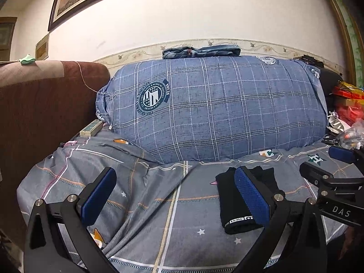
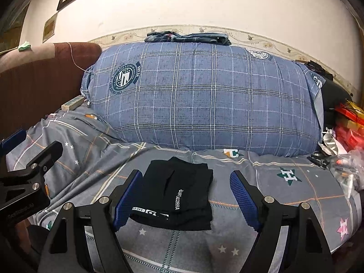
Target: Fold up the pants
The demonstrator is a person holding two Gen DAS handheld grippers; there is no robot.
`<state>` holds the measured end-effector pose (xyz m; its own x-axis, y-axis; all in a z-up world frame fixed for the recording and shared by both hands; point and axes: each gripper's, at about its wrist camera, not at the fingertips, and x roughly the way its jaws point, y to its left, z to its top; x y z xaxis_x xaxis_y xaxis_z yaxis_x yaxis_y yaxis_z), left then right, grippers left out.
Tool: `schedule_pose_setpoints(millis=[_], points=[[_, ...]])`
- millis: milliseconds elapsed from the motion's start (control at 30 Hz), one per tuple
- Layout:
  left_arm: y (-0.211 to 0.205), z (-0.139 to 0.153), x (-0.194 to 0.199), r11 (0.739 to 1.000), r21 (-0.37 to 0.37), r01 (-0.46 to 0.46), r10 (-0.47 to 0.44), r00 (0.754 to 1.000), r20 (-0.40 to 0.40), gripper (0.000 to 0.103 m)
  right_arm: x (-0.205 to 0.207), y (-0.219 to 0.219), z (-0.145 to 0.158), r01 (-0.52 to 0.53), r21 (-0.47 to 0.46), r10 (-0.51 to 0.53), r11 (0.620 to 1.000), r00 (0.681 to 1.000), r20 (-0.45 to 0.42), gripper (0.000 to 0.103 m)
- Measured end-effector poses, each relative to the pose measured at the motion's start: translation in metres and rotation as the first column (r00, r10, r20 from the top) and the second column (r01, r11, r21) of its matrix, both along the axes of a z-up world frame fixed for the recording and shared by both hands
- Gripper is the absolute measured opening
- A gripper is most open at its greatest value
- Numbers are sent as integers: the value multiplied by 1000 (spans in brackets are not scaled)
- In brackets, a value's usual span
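Note:
Black pants (image 2: 182,195), folded into a small rectangle with white lettering, lie flat on the grey patterned sheet (image 2: 291,207). My right gripper (image 2: 185,182) stands open over them. Its blue pads sit on either side of the bundle; the left pad overlaps the pants' left edge, but neither pad presses on them. In the left wrist view the pants (image 1: 227,204) are partly hidden behind the right finger of my left gripper (image 1: 175,193). That gripper is open over bare sheet to the left of the pants. Each gripper shows in the other's view: the right gripper (image 1: 327,161) and the left gripper (image 2: 31,145).
A big blue plaid bedding bundle (image 1: 216,107) fills the back, with folded jeans (image 1: 201,52) on top. A brown upholstered arm (image 1: 45,104) rises at the left, with a power strip (image 1: 91,128) beside it. Red packets and plastic clutter (image 1: 348,118) crowd the right edge.

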<state>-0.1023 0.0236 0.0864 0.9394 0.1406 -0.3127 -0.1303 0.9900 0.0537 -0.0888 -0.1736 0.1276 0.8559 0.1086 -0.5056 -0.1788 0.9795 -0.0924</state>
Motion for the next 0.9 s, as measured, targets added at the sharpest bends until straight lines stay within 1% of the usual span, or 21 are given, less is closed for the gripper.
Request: schedule_pose_setpoints(millis=[167,400,567,900], points=[[2,-3,4,1000,-9,-13,13,1000,-18,103,1,-1,-2,2,2,-2,1000,1000,-2,81],[3,-5,5,1000,-19,-5,4,1000,-29,103,1,-2,-3,8,3,-8,1000,1000,2,81],[2,-7,7,1000,-22,13,-14,999,-42,103,0,0,-3,20,-28,-19,999,1000,15,81],[0,-8,9,999,-29,26,-28,998,-55,103,-1,0,-3,32,-41,-31,999,999,27,81]])
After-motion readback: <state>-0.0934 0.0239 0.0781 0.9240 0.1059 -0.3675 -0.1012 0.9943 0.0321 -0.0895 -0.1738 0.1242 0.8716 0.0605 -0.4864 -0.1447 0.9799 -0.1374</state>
